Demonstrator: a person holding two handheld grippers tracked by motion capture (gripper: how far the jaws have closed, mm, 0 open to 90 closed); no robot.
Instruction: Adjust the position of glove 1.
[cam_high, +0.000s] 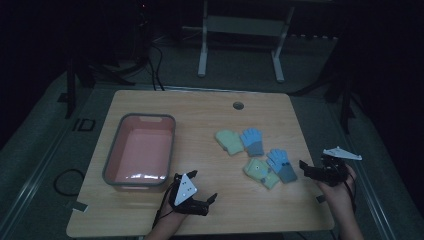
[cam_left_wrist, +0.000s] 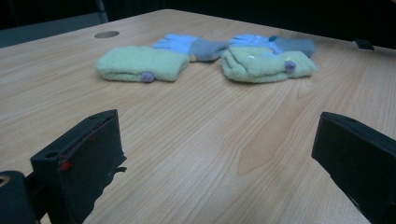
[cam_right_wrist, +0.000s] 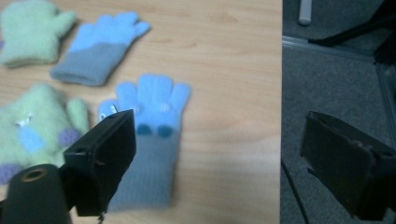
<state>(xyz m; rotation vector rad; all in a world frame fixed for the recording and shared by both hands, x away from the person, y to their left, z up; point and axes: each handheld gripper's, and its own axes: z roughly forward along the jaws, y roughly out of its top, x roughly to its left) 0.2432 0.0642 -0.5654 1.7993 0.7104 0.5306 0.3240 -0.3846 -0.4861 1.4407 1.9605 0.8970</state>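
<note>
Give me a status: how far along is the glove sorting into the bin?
Nothing looks done: the pink bin is empty, and all four gloves lie on the table, two green mittens and two blue gloves. In hand: nothing; the left gripper and right gripper are open, the right beside the nearer blue glove. Left: likely all four moves.

- In the right gripper view, the near green mitten (cam_right_wrist: 37, 126) is cut by the left edge and partly hidden behind the left jaw.
- The far green mitten (cam_right_wrist: 32, 30) there is cut by the top left corner.
- In the left gripper view, the near blue glove (cam_left_wrist: 275, 43) lies mostly hidden behind a green mitten (cam_left_wrist: 266, 65).
- In the high view, the person's forearms are cut by the bottom edge.
</note>
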